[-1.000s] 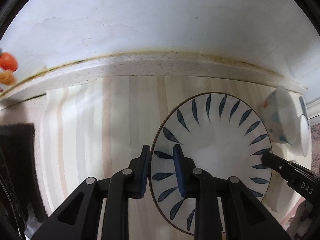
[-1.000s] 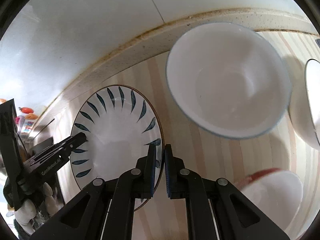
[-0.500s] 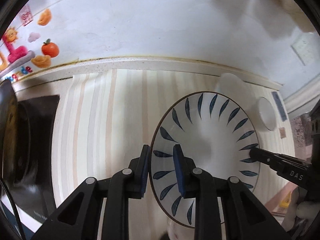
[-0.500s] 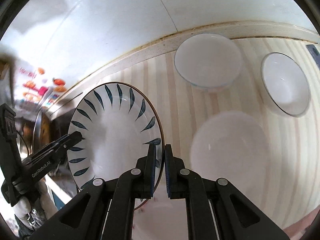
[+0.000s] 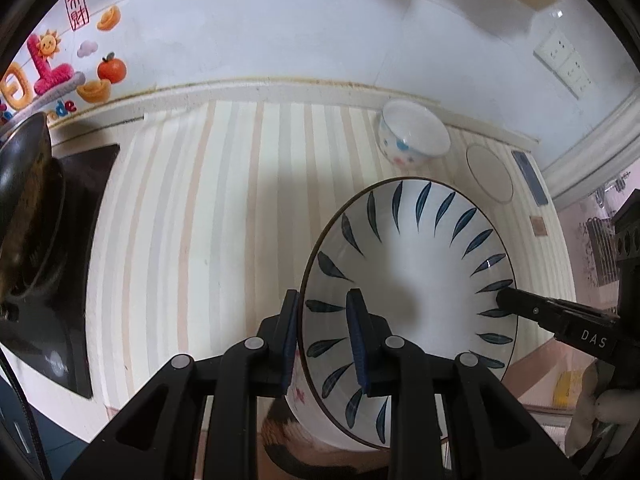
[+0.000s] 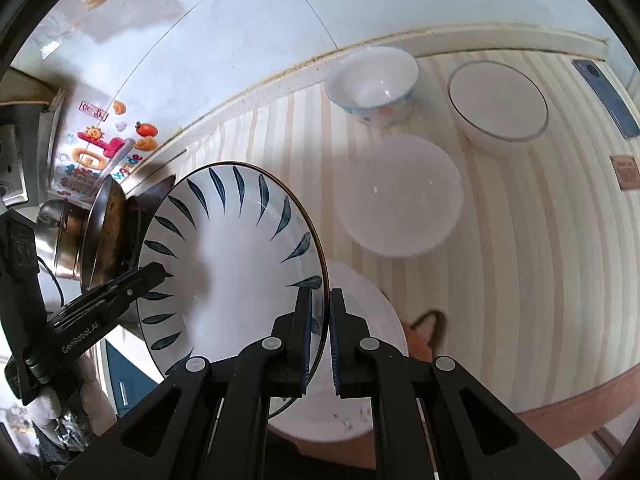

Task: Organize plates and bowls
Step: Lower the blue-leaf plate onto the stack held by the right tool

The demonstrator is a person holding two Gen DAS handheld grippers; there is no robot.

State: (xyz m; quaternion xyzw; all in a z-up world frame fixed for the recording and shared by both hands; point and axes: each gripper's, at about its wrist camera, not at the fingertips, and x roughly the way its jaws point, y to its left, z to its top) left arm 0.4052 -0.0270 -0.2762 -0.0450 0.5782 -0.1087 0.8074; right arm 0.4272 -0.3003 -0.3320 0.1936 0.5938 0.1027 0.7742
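A white plate with blue leaf marks point(image 5: 408, 272) hangs in the air above the striped counter point(image 5: 224, 208), held at two sides. My left gripper point(image 5: 322, 312) is shut on its left rim. My right gripper point(image 6: 320, 300) is shut on the opposite rim of the plate point(image 6: 232, 248). Each gripper shows in the other's view: the right gripper point(image 5: 505, 302) and the left gripper point(image 6: 159, 271). On the counter stand a cartoon-printed bowl point(image 6: 372, 84), a blue-rimmed white bowl point(image 6: 498, 104) and a large plain white bowl point(image 6: 400, 196). A white dish point(image 6: 360, 364) lies partly hidden under the held plate.
A dark wok point(image 5: 28, 208) sits on a black stove point(image 5: 80, 288) at the counter's left end. A phone point(image 6: 604, 96) lies by the far right edge. The tiled wall point(image 5: 280, 20) with colourful stickers point(image 5: 52, 68) backs the counter.
Both grippers have risen with the plate and drawn back from the wall. The bowls now look smaller and farther below, and the stove and wok have come into view.
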